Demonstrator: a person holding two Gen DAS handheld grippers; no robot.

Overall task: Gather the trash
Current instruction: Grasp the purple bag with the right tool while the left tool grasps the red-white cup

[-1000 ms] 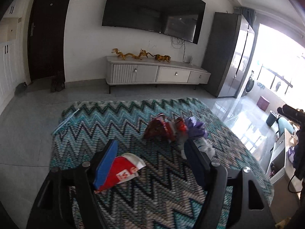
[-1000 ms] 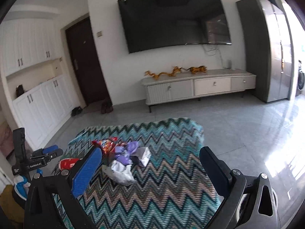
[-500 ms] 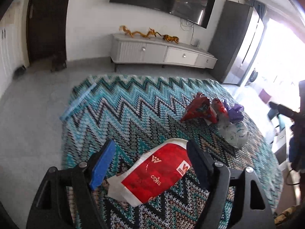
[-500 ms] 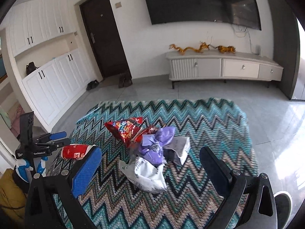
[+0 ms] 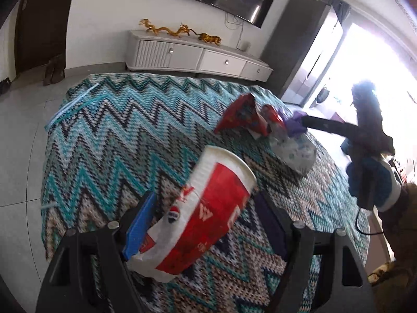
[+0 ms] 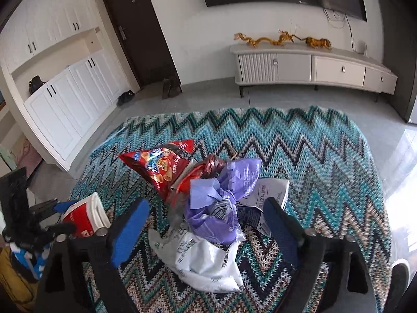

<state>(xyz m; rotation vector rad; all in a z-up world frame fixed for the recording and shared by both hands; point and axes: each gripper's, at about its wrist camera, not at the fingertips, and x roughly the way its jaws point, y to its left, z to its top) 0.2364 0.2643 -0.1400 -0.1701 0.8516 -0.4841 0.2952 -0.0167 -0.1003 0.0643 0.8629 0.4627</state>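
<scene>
Evidently, the paper cup (image 5: 208,214) is framed by the wide-open left gripper (image 5: 206,224) and the wrapper pile (image 6: 208,208) by the equally spread right gripper (image 6: 203,221), nothing gripped, so that both can be collected together.

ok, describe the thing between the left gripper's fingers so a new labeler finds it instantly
Start at the zigzag teal rug. At its near edge, apart from the wrapper pile, a paper cup lies on its side between the open fingers of the left gripper. It is the only rigid item: red with white rim and logos, unlike the crumpled bags.
</scene>
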